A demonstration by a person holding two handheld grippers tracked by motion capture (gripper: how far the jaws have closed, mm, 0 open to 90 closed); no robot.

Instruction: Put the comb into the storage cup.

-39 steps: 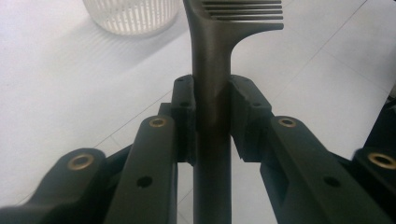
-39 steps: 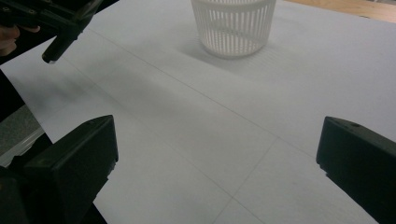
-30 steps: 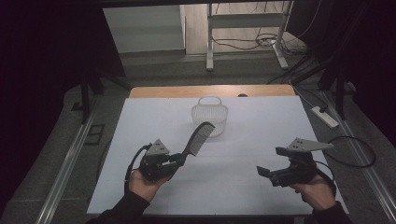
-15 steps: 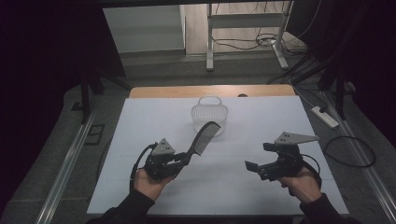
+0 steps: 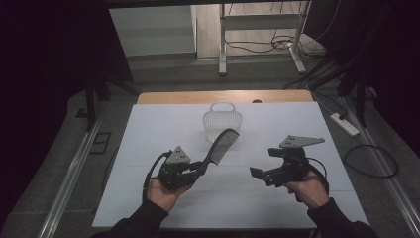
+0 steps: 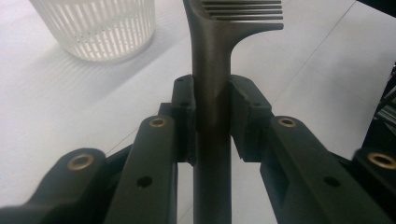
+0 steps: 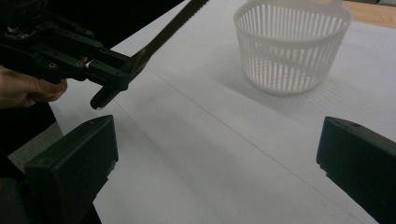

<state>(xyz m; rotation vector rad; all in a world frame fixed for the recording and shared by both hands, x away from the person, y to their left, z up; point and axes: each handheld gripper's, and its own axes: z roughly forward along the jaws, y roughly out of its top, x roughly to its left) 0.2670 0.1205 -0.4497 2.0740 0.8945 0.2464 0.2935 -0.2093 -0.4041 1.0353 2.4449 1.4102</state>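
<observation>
A black comb [image 5: 221, 146] rises slanted from my left gripper [image 5: 198, 168], its toothed head pointing toward a white slotted basket [image 5: 222, 121]. In the left gripper view the pads press both sides of the comb's handle [image 6: 212, 60], so the left gripper [image 6: 212, 107] is shut on it, with the basket [image 6: 98, 28] beyond at upper left. My right gripper [image 5: 260, 173] hovers at the right, pointing left. Its jaws stand wide apart in the right gripper view, and the right gripper [image 7: 219, 158] holds nothing. Ahead of it are the comb [image 7: 168, 30], the left gripper [image 7: 112, 70] and the basket [image 7: 292, 42].
The white table [image 5: 163, 129] has a wooden strip [image 5: 198, 96] along its far edge. On the floor to the right lie a power strip [image 5: 345, 124] and cables. Metal frame legs [image 5: 223, 44] stand behind the table.
My right gripper has moved left toward the middle of the table, jaws still open. The left gripper and comb have hardly shifted.
</observation>
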